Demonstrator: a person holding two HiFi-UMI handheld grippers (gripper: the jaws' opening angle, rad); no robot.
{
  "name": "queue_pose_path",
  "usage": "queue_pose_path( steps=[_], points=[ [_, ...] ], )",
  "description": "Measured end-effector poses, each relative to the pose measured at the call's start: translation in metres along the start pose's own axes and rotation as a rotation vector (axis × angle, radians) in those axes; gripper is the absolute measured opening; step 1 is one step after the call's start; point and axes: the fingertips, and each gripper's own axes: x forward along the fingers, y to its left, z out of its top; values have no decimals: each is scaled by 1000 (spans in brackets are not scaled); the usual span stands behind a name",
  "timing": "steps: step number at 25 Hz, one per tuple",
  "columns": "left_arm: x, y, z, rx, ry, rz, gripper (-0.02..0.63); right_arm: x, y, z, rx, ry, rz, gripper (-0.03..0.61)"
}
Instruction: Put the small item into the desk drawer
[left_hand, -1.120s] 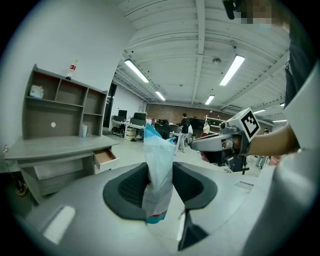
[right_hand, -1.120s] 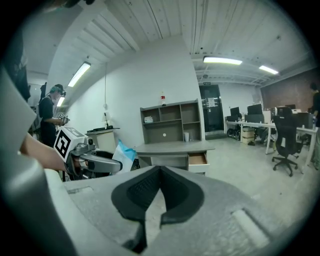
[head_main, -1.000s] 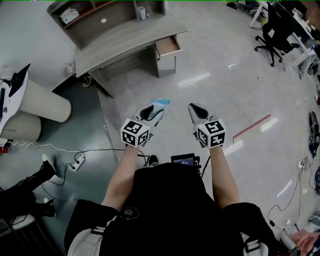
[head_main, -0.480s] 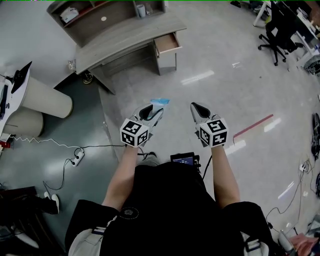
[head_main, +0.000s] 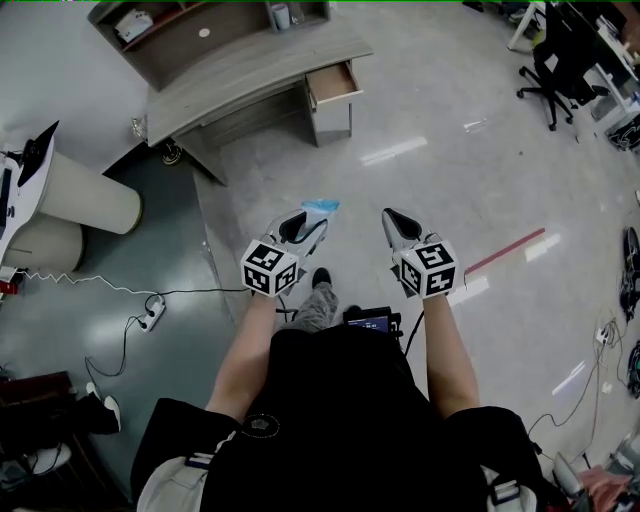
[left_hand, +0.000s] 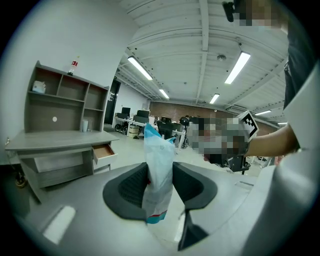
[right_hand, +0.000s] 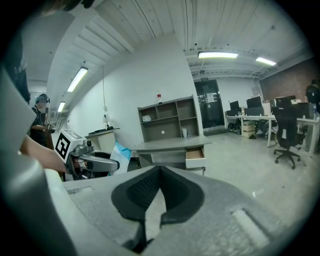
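Left claw (left_hand: 159, 166): clamped on a small packet (left_hand: 157, 145); both dark pads press its sides.
Small packet: a thin blue and white pouch, upright between the pads, with its blue top sticking up past the tips and a red and blue edge hanging below them. The print on it is too blurred to read.
Right claw (right_hand: 160, 169): closed, its tips meeting with nothing between them.
Claw positions: both are held out in front of the person at about the same height, side by side and apart, pointing towards the table (head_main: 250, 72).
Table: grey, well apart from both claws across the pale floor (head_main: 430, 150), with an open-fronted shelf unit (head_main: 170, 45) standing along its back.
Drawer (head_main: 333, 85): under the right end of the table top, pulled out, its brown inside showing; from here nothing can be made out in it.
On the table: a small pale thing (head_main: 282, 17) near the shelf unit's right end, probably a cup, though it is too small to be sure.
Floor: a red strip (head_main: 503, 255) lies to the right of the right claw; a white power strip (head_main: 152, 318) with its cable lies to the person's left.
Background: a black office chair (head_main: 545, 62) stands far right by other furniture.
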Motion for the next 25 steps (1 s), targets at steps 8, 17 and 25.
queue_pose_path(
  steps=[8,17,25],
  points=[
    [24,31,8,-11,1,-24,160,22,-19,13,0,14,-38,0],
    [44,87,19,-30,6,-37,160,77,-31,34,-16,37,-43,0],
    [68,140,30,-38,12,-58,159,131,-41,49,-17,64,-58,0]
  ],
)
